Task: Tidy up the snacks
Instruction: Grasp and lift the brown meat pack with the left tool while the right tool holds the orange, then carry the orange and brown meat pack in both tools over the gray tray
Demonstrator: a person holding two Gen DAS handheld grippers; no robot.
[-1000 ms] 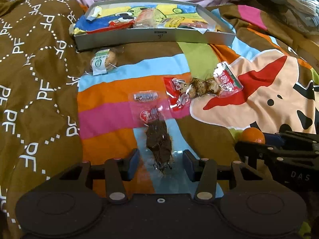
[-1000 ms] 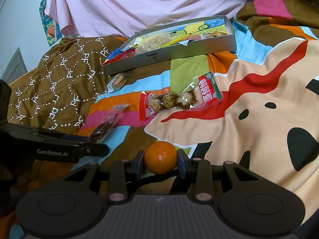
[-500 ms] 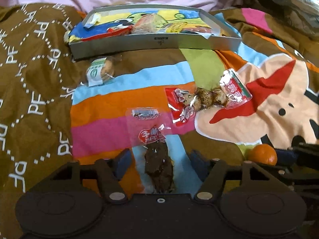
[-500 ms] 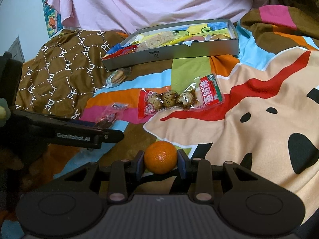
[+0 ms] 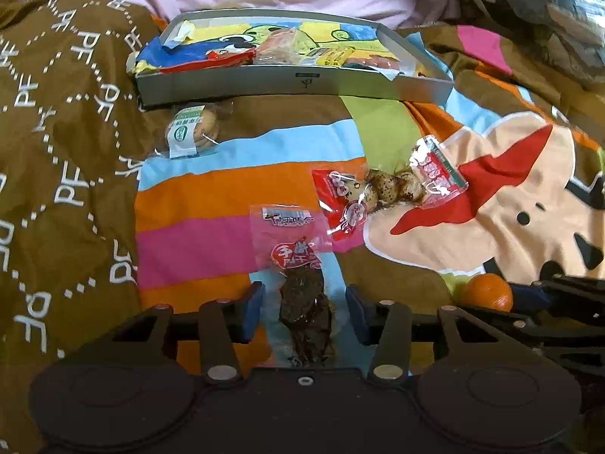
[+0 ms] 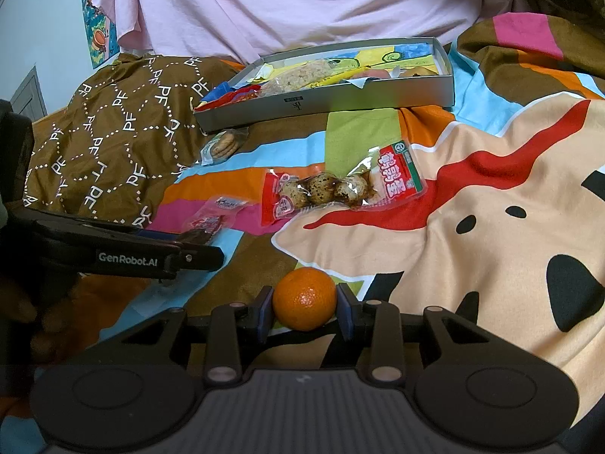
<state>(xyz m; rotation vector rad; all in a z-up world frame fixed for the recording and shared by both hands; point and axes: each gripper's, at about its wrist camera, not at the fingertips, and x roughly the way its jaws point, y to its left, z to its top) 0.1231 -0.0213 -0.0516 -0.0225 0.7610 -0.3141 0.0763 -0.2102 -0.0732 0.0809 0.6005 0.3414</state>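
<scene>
Several snacks [image 5: 385, 193] on patterned, perhaps quilted, bedspread [image 5: 211, 196]

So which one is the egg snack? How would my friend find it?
Start at the grey box at the back of the colourful blanket and come forward over the green stripe. There lies the egg snack, a see-through packet with red ends. Only this one holds three speckled eggs in a row; the cookie packet and the dark jerky packet hold none.

box [image 5: 295, 83] front: cookie pack [image 5: 191, 134] | mid-blanket [image 5: 211, 196]: egg pack [image 5: 385, 191]
</scene>
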